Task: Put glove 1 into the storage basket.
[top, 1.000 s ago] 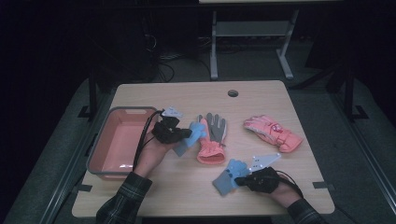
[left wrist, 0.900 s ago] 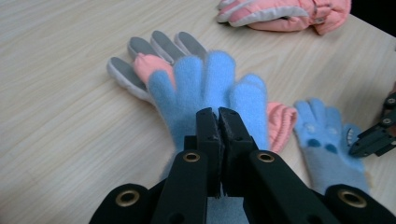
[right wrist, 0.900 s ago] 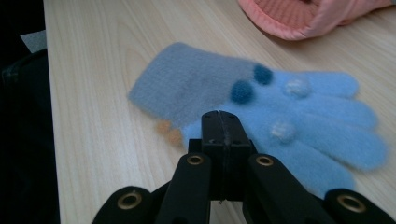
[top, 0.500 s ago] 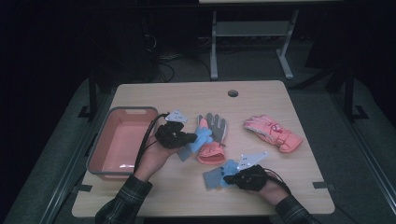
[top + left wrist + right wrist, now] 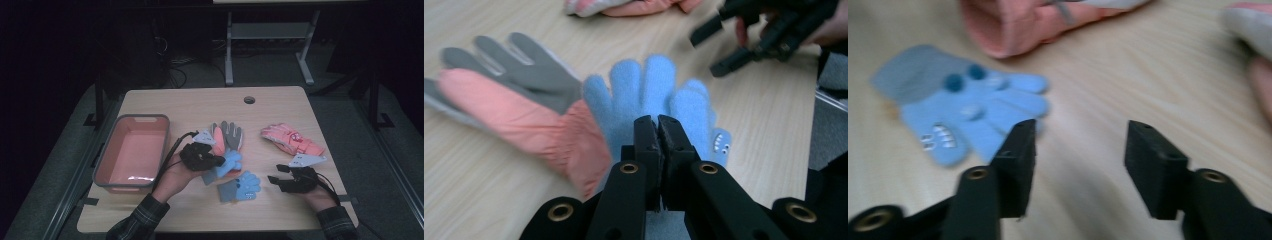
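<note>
- Surface: light wooden table [image 5: 200,107], round cable hole [image 5: 249,99] at its upper middle. Dark room around it; metal frame [image 5: 267,45] and cables on the floor at frame top.
- Container: orange tray [image 5: 102,165], grey-rimmed, left of frame; nothing visible inside.
- Left gripper [image 5: 216,162], centre of the high view: jaws clamped on a blue glove [image 5: 649,95], which overlaps the cuff of a pink-and-grey glove [image 5: 226,135].
- Second blue glove [image 5: 240,186] lies flat, lower centre.
- Right gripper [image 5: 274,175], lower right: jaws have just been opening, apart, nothing between them; second blue glove just beside.
- Pink glove [image 5: 292,140], right of centre.
</note>
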{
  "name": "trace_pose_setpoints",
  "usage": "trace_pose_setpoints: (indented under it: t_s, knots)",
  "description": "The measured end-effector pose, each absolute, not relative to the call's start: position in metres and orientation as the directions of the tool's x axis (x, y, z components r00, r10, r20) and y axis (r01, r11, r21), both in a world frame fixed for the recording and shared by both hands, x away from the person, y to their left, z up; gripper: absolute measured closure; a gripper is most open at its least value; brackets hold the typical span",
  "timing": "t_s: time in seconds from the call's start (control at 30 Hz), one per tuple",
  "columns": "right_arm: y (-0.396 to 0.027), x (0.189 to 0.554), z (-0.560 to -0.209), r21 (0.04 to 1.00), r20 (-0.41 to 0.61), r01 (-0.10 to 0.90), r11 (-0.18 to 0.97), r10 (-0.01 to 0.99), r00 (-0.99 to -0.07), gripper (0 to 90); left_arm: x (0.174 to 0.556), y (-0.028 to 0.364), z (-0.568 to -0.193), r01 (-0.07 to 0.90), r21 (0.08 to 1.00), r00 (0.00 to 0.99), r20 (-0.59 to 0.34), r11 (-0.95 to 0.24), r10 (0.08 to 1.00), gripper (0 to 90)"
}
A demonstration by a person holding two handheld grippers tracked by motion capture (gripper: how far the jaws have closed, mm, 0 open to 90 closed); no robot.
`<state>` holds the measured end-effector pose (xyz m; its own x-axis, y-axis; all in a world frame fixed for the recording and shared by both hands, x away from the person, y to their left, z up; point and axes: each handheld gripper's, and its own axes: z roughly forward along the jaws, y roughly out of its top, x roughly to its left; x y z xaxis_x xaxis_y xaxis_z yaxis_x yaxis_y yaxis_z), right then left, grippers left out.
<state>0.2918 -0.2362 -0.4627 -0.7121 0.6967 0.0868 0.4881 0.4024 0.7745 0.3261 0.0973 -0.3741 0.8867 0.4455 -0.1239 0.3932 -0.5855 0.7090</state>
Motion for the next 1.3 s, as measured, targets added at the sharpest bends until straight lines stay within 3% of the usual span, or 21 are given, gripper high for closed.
trace_pose_setpoints:
  t_s: [0.17,0.27,0.5,1.3]
  knots:
    - [-0.242,0.298,-0.468,0.758,0.075,0.52,0.393,0.74,-0.668,28.4,0.319,0.075,-0.388,0.373,0.691,0.907,-0.132,-0.618,0.4,87.8]
    - [-0.242,0.299,-0.47,0.756,0.055,0.516,0.403,0.747,-0.663,26.8,0.316,0.066,-0.394,0.36,0.685,0.917,-0.136,-0.633,0.375,87.8]
    - [-0.24,0.3,-0.473,0.743,0.052,0.526,0.413,0.749,-0.66,26.4,0.312,0.052,-0.405,0.331,0.664,0.932,-0.118,-0.671,0.343,87.7]
    - [-0.239,0.3,-0.477,0.722,0.032,0.532,0.443,0.746,-0.665,25.6,0.307,0.029,-0.431,0.353,0.633,0.925,-0.124,-0.689,0.359,85.2]
